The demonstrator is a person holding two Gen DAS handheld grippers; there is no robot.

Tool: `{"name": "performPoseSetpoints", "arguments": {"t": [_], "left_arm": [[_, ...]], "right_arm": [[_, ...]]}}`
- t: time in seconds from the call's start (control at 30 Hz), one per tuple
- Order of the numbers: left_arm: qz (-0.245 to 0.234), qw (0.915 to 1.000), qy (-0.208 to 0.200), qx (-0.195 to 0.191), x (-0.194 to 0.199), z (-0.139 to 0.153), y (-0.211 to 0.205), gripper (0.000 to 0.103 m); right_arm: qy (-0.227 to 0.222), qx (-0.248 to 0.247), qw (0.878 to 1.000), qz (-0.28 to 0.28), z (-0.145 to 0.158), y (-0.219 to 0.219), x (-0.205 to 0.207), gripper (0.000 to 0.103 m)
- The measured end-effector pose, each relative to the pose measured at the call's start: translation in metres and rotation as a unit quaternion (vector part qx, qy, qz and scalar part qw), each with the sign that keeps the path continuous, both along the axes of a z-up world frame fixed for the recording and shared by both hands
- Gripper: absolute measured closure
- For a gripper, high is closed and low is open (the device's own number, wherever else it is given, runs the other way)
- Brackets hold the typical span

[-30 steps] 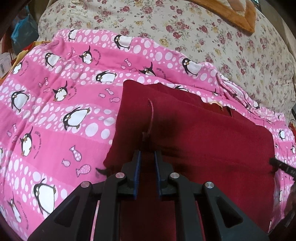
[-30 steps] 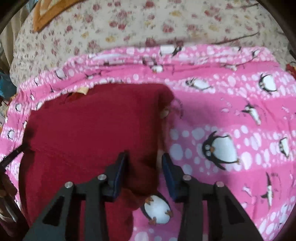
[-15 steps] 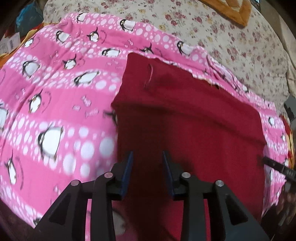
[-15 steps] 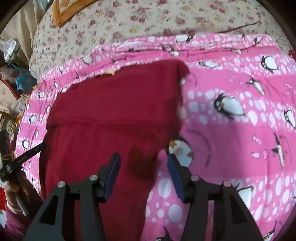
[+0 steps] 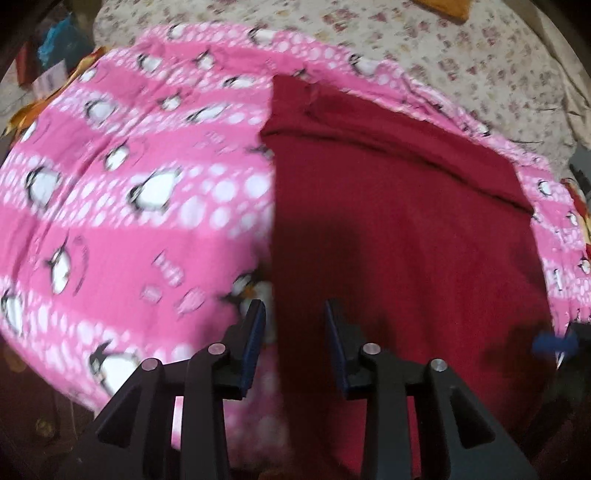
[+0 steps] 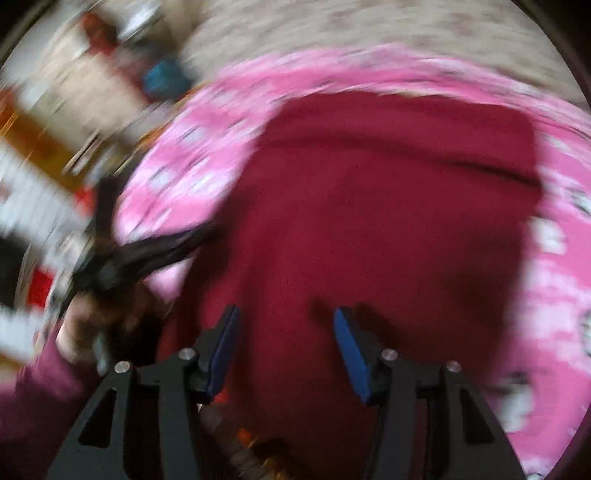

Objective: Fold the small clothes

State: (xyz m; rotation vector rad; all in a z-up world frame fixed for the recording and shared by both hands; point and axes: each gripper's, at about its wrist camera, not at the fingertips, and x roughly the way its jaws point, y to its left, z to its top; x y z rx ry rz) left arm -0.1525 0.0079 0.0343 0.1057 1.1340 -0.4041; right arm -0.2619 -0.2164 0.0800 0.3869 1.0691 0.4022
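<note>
A dark red garment (image 5: 399,236) lies folded flat on a pink penguin blanket (image 5: 140,206), with a fold ridge across its far part. My left gripper (image 5: 294,308) hangs open over the garment's near left edge, and its pads press on nothing. My right gripper (image 6: 286,312) is open above the near middle of the garment (image 6: 369,206), with nothing between its fingers. The right wrist view is badly blurred. In it the left gripper (image 6: 147,254) shows at the left, held by a hand (image 6: 85,332) in a maroon sleeve. The right gripper's blue pad (image 5: 552,343) shows blurred at the left wrist view's right edge.
The blanket lies on a cream floral bed sheet (image 5: 461,55), with an orange-edged item (image 5: 447,9) at the far end. Blurred clutter (image 6: 55,129), including a teal object (image 6: 166,79), lies past the bed's left side. The blanket's near edge drops off just below the grippers.
The left gripper, shut on the garment a second ago, has opened and drawn back toward its near left edge. The right gripper opened wider and swung left across the garment.
</note>
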Motion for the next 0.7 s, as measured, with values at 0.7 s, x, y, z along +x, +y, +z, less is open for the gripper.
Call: {"name": "performPoseSetpoints", "arguments": {"t": [0.7], "left_arm": [[-0.03, 0.9954, 0.052, -0.075, -0.064, -0.018, 0.027, 0.091]], "right_arm": [[0.098, -0.13, 0.984, -0.075, -0.029, -0.058, -0.12, 0.038]]}}
